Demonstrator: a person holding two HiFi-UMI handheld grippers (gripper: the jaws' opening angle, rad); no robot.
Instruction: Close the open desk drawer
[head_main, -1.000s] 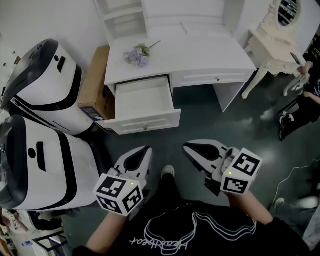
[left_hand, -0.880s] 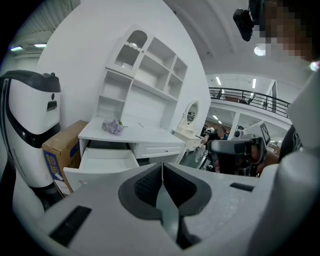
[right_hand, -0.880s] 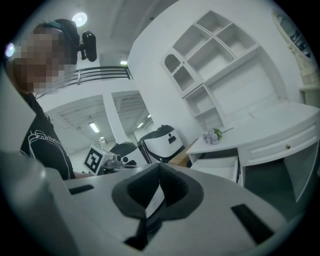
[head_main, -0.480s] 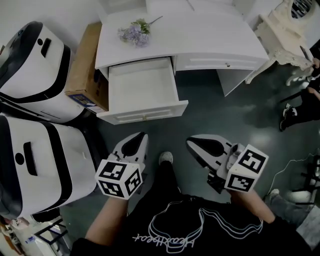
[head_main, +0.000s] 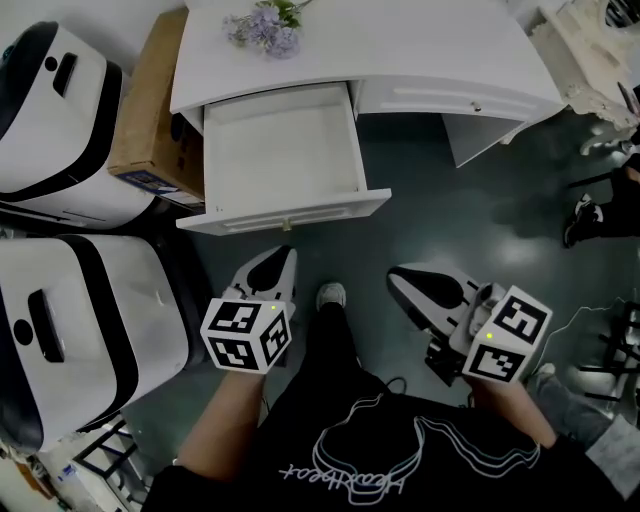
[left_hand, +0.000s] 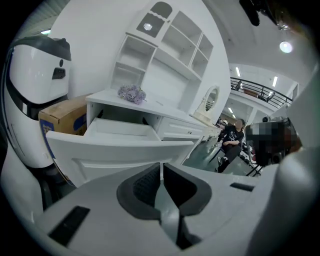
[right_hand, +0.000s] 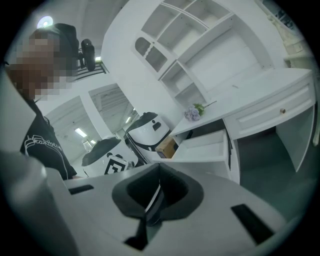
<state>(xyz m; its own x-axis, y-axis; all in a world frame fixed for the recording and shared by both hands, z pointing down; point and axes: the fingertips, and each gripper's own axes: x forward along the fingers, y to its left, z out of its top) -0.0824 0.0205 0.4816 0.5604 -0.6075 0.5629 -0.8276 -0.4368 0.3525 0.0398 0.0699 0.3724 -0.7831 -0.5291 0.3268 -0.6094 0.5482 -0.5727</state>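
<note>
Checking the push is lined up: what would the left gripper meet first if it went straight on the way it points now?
Most likely the drawer front, which fills the view just beyond the shut jaws of the left gripper. Nothing shows between them; how far off it is remains unclear.

Your left gripper (head_main: 284, 254), jaws together, points at the front panel of the open white wooden drawer (head_main: 285, 150) and sits near it, not touching. Your right gripper (head_main: 396, 278) hangs over the dark floor (head_main: 450, 220), well apart from the white desk (head_main: 430, 50). A sprig of purple flowers (head_main: 262, 28) lies on the desktop, and a brown cardboard box (head_main: 150, 105) stands beside the desk.
</note>
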